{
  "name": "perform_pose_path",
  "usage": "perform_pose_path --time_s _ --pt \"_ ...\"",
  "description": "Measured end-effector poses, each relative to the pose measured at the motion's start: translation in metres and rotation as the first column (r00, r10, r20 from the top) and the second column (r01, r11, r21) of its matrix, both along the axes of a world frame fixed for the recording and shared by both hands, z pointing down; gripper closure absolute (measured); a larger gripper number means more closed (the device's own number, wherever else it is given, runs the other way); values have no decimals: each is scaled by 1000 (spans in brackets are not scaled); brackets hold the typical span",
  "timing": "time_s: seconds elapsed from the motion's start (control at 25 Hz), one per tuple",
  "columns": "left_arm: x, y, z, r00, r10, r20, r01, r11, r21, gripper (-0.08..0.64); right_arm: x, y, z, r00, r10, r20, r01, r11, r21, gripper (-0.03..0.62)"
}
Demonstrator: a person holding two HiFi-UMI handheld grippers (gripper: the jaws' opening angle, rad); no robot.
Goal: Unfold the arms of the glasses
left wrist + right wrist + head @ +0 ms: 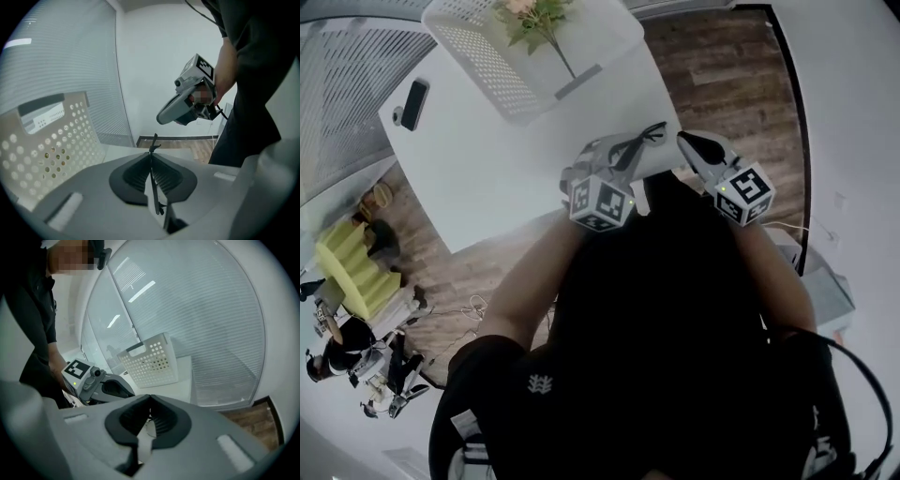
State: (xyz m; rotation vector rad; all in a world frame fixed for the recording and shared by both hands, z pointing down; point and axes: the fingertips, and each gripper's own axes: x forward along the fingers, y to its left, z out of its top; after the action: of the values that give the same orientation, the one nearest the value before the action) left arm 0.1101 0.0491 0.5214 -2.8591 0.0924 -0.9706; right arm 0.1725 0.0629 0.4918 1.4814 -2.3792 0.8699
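Pinching thin black glasses [153, 141], left claw [150, 155] clamped on one slim bar, right claw [149, 398] pressed together, empty.

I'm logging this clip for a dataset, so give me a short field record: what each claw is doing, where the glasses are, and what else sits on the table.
left claw: shut on one arm of the black thin-framed glasses
glasses place: held over the near edge of the white table
right claw: shut, nothing seen between its pads, close beside the left claw
on table: white perforated plastic basket with flowers; black phone-like device
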Motion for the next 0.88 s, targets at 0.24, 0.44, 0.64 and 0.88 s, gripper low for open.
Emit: perform_pose_path --time_s 0.24,0.44,0.64,0.88 --pt "-14 0 -13 998 -39 -58 41 999 30 541 -28 -10 -2 988 -140 -65 141 990 10 591" --pt "-28 -5 -20 992 -94 -88 98 994 45 541 -60 -22 -15 970 -232 -74 236 971 41 591" --pt "-45 -5 -24 985 -127 -115 135 989 66 540 -82 -25 -24 950 -306 -62 310 949 55 591" --pt "-67 -5 -24 975 -187 -117 196 978 73 531 -115 -24 -32 916 -400 -16 400 915 49 591"
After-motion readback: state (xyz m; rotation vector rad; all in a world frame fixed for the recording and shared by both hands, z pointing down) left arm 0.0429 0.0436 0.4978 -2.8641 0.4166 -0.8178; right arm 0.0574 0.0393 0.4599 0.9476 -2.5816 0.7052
